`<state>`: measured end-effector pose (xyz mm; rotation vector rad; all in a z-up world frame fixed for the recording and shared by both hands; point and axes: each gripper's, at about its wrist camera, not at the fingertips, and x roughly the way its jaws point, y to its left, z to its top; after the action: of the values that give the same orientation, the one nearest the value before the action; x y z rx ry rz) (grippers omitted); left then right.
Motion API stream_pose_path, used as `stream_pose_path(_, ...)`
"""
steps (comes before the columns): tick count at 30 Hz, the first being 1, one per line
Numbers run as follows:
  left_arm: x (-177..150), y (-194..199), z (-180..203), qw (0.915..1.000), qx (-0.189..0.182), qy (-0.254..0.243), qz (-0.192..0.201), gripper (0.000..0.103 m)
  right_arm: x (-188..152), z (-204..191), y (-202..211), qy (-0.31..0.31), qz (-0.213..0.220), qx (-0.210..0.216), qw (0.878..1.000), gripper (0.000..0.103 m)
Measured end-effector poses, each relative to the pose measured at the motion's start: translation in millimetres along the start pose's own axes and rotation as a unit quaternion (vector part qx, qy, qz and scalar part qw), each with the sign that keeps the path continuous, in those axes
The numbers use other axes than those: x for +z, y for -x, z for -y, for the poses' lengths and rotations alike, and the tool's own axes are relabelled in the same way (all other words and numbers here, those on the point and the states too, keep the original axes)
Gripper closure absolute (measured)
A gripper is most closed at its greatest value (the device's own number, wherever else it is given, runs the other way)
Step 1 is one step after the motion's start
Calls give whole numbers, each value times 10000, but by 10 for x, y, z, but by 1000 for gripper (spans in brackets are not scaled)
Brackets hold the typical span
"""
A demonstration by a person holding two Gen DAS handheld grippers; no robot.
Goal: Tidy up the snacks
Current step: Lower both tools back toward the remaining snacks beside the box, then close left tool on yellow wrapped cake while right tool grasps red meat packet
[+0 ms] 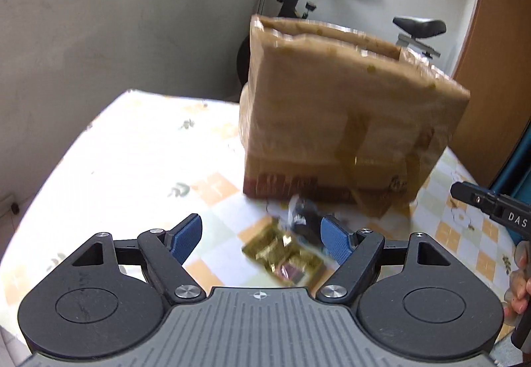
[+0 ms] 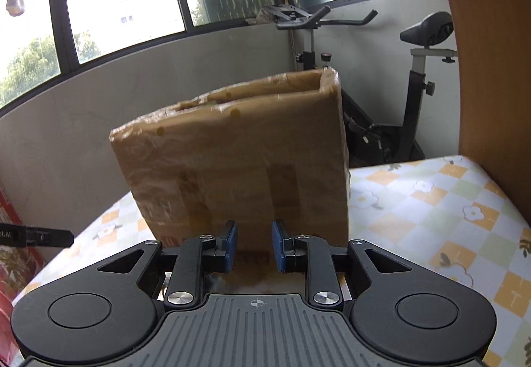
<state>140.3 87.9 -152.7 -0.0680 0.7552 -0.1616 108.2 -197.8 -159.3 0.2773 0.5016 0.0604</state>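
Gold crinkly foil snack packet | we judge it light, slippery; pinch a flat edge | left gripper apart, empty | right gripper nearly together, empty.

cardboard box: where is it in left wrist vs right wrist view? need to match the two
Left wrist: the cardboard box stands right of centre on the checked tablecloth, beyond the snack packets.
Right wrist: the cardboard box fills the centre, straight ahead of the right gripper; no packets visible.
Shared landmark: the exercise bike behind the box, also in the left view.
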Motion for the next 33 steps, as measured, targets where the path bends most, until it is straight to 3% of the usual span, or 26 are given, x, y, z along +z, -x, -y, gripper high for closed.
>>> stream_pose_path(2, -180, -118, 23, 9995, -105, 159, -263, 28, -154, 9, 7, -88, -136, -58, 9999, 81)
stream_pose_path(7, -591, -291, 133, 9949, -363, 356, -872, 28, -457, 46, 28, -142, -452, -173, 9987, 80)
stream_pose_path(10, -669, -353, 217, 9924, -452, 284, -1110, 28, -568, 43, 18, -66, -601, -210, 9979, 80)
stream_pose_path(17, -737, -444, 284, 9911, -515, 144, -1219, 30, -740, 43, -7, 90, -869, -266, 9958, 80)
stream_pose_path(19, -774, -499, 330, 9908, -499, 97, -1253, 44, -773, 56, -31, 90, -968, -311, 9948, 80)
stream_pose_path(22, -780, -476, 328, 9927, -439, 91, -1117, 56, -806, 62, -47, 103, -1089, -318, 9935, 78)
stream_pose_path(33, -809, -447, 256, 9935, -526, 302, -961, 60, -898, -46, -159, 164, -1698, -80, 9853, 66)
